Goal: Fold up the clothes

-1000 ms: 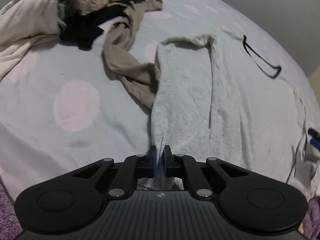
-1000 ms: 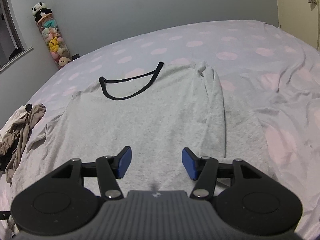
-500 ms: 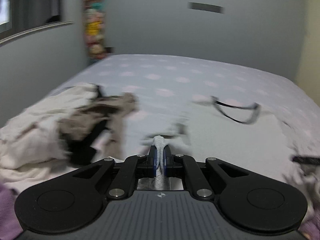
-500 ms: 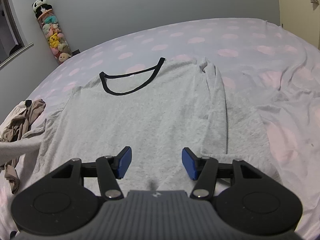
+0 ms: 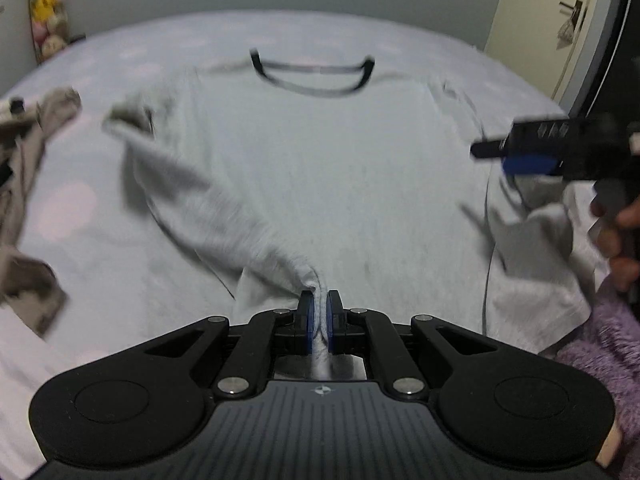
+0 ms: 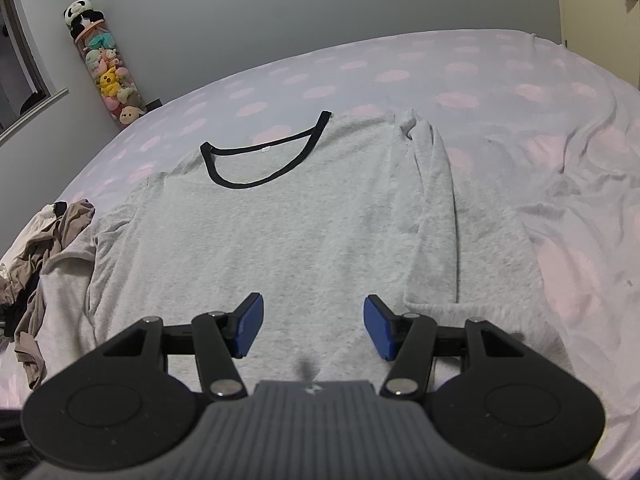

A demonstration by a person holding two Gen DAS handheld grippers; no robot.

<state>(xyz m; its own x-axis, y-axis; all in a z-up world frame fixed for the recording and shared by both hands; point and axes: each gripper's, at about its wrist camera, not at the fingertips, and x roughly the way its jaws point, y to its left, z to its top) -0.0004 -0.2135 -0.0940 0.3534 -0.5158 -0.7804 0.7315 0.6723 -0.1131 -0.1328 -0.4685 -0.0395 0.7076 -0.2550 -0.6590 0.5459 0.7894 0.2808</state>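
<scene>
A light grey long-sleeved shirt [image 5: 320,168] with a black neckline [image 5: 312,76] lies flat on the bed, also in the right wrist view [image 6: 304,224]. My left gripper [image 5: 319,320] is shut on the cuff of the shirt's left sleeve [image 5: 224,216], which stretches diagonally across the shirt body toward me. My right gripper [image 6: 314,330] is open and empty, hovering over the shirt's lower part; it also shows in the left wrist view [image 5: 528,156] at the right. The right sleeve [image 6: 436,208] lies folded down along the shirt's side.
A pile of beige, black and cream clothes [image 6: 36,256] lies at the bed's left, also in the left wrist view [image 5: 24,184]. The bedsheet [image 6: 520,92] is lilac with pink dots. A tube of plush toys [image 6: 104,68] stands by the wall. A purple fuzzy sleeve [image 5: 608,344] is at the right.
My left gripper, still shut on the sleeve cuff, has swung from the shirt's left side to over the lower middle, dragging the sleeve across the body. The right gripper has barely moved.
</scene>
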